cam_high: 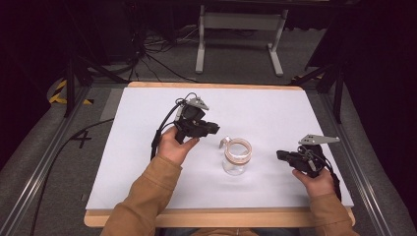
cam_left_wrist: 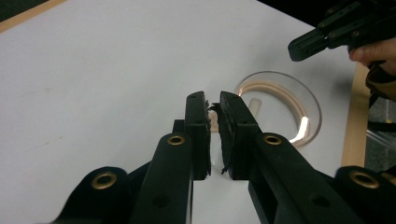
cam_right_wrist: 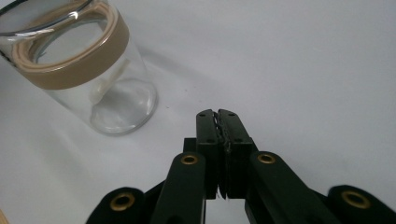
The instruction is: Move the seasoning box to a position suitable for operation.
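While both hands are hovering over the white table (cam_high: 147, 172), the count is standing at one glass jar (cam_high: 236, 157), two grippers and two tan sleeves (cam_high: 147, 196). The jar is sitting upright near the middle of the table, between the grippers and touching neither; its long axis is running vertical, mouth pointing up, with a tan band (cam_right_wrist: 77, 70) ringing the neck. One pale stick-like piece (cam_right_wrist: 109, 77) is leaning inside the jar — its nature is hard to make out through the glass. A small metal clasp or tab (cam_high: 225, 142) is jutting from the rim toward the left gripper; too small to identify further. The left gripper (cam_left_wrist: 214, 105) is pointing toward the jar from just beside it, its jaws standing narrow with a thin gap and nothing between them; in its own view its jaws are covering the near edge of the jar's rim. The right gripper (cam_right_wrist: 217, 114) is aiming at the table beside the jar's base, jaws pressed together on nothing. In the right gripper view the jar's top is being cut off by the frame edge. Both forearms are being cut off at the bottom of the high view — cables (cam_high: 160, 130) are trailing from each gripper.
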Available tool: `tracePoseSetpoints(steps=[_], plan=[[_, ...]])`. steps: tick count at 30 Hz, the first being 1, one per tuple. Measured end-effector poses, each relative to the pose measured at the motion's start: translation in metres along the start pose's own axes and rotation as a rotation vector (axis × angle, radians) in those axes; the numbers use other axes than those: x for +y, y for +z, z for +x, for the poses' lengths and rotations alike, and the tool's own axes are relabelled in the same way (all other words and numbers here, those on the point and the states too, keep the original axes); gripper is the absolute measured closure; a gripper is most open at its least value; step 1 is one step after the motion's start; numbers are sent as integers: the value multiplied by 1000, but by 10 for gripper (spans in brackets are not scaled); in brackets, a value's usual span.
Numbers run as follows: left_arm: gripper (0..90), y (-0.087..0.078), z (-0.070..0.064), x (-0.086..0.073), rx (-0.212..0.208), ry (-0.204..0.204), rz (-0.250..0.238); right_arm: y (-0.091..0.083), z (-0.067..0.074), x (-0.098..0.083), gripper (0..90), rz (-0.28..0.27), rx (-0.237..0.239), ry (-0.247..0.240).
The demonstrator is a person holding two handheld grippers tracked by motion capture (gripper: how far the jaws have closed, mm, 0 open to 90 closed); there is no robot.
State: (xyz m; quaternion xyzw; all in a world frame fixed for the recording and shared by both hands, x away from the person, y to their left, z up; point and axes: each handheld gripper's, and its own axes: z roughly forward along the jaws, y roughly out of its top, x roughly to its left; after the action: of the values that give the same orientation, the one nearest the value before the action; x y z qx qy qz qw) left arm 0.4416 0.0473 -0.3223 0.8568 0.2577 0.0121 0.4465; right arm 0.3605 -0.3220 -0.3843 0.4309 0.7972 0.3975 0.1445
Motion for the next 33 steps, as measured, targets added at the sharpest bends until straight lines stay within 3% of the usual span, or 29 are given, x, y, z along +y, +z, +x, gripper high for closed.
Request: tracePoseSetpoints(steps=[3,7,11,12,14,33], plan=[[829,10,-1,2,-18,-16,11,-1,0,-3,880,8,-5,7],[834,24,-5,4,-30,9,8,-1,2,-6,880,12,-3,3],[834,33,-6,5,-7,17,17,-1,4,-8,880,19,-2,0],[832,36,-6,5,13,12,23,-1,4,-9,880,23,-2,-3],[833,40,-4,4,11,-6,31,0,5,-9,879,25,-2,-3],[853,47,-4,3,5,-29,90,-1,6,-11,872,28,5,-5]])
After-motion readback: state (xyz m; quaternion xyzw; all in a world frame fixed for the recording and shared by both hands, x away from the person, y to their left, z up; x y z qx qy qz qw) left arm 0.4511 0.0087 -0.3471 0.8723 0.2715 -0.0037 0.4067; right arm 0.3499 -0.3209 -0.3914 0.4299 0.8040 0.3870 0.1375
